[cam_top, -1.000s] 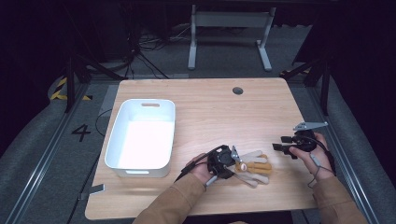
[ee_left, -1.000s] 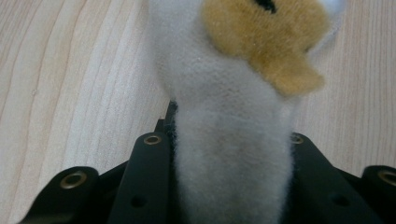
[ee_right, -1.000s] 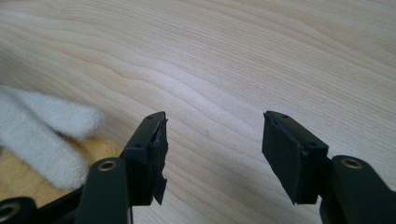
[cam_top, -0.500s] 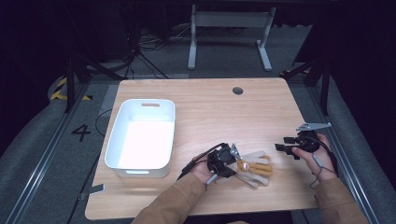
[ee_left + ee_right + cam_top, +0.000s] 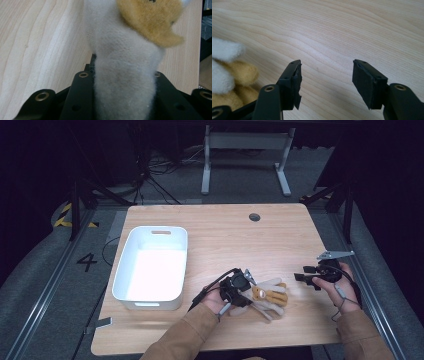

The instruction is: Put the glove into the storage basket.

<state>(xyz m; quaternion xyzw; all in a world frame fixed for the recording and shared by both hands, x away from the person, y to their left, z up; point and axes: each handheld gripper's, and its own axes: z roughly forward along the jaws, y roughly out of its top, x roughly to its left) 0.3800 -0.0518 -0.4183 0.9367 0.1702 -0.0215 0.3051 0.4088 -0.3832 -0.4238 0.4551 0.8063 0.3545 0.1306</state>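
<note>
Two black fingers of the left gripper [image 5: 125, 100] are clenched around the pale, fuzzy limb of a plush toy [image 5: 125, 75], which bulges up between them; a tan, furry part of the toy sits just above the grip. From the high view, that left gripper [image 5: 239, 289] lies low over the desk [image 5: 225, 230] near its front edge, with the plush toy [image 5: 267, 296] stretched out to its right, flat on the wood, cream limbs splayed and a tan patch in the middle.

Over at the right gripper [image 5: 325, 82], the fingers stand released, wide apart with bare wood grain between them and nothing held; the toy's white and tan fluff [image 5: 229, 72] shows off to one side, near but not touching. In the high view the right gripper [image 5: 311, 276] hovers close to the desk's right edge, a little apart from the toy.

A white bin [image 5: 151, 262] sits toward the desk's left side, near the front left corner, and looks empty.

By my reading, the grasp on the toy is made, but the toy is not yet lifted. What likely remains is raising it, carrying it left to the bin and letting go there.
</note>
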